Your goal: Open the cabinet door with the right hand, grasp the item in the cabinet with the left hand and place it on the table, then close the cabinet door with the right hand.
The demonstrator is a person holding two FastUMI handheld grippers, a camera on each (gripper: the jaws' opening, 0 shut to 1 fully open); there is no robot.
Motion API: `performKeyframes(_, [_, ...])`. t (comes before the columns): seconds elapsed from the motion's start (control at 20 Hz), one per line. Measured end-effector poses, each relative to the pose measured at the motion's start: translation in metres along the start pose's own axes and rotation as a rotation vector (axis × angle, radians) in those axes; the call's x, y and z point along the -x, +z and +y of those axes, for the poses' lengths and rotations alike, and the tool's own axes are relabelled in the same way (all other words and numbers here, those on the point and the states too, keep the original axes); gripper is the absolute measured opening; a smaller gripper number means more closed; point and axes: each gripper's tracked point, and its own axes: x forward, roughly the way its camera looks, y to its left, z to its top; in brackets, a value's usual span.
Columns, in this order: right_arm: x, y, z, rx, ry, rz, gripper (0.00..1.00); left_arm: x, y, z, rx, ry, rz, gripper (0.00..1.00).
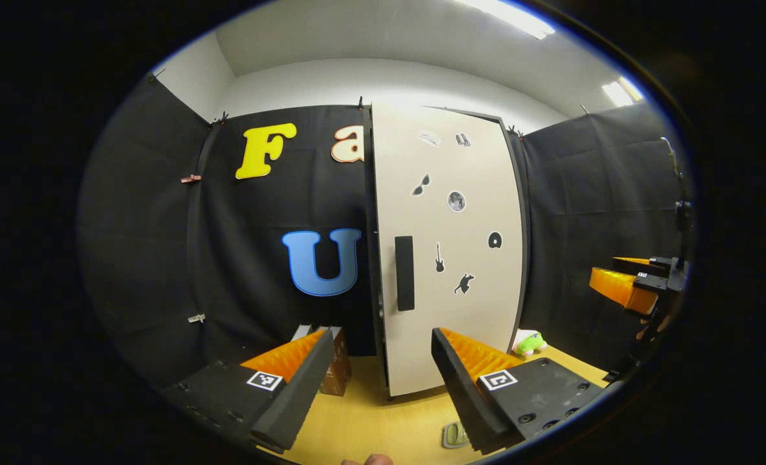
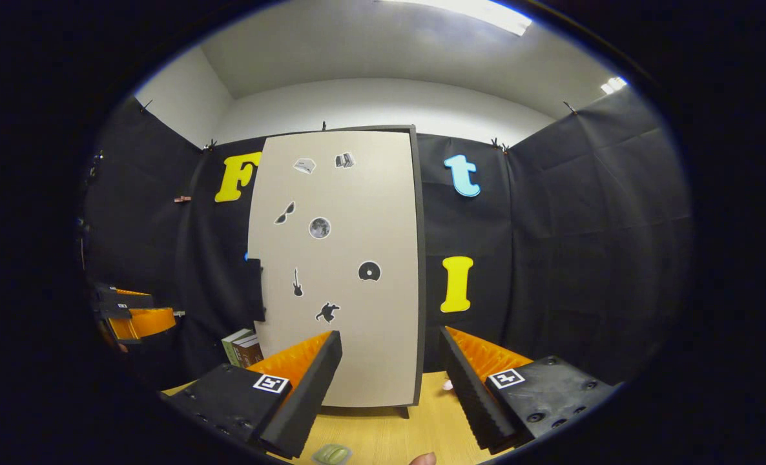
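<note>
Cabinet door (image 2: 341, 258) shut, straight ahead of both grippers, left gripper (image 1: 380, 381) jaws wide apart, right gripper (image 2: 389, 387) jaws wide apart, both holding nothing

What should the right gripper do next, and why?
Probably the right gripper should move up and left toward the dark handle on the cabinet door. The door looks closed, both grippers are open and hold nothing, so opening the door likely comes first.

Shut cabinet door (image 1: 447, 252) ahead
</note>
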Motion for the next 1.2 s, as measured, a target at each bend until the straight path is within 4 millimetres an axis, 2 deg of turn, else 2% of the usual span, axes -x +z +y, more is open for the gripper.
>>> performKeyframes(0.3, [-0.005, 0.000, -0.004, 0.001, -0.008, -0.003, 0.96, -0.001, 0.001, -0.003, 0.006, 0.002, -0.004, 0.95])
performKeyframes(0.9, [0.005, 0.004, 0.005, 0.020, 0.018, -0.010, 0.95, 0.005, 0.005, -0.012, -0.007, -0.005, -0.015, 0.95])
performKeyframes(1.2, [0.013, 0.005, 0.003, 0.010, 0.020, -0.009, 0.95, 0.011, 0.006, -0.014, -0.013, -0.002, -0.020, 0.95])
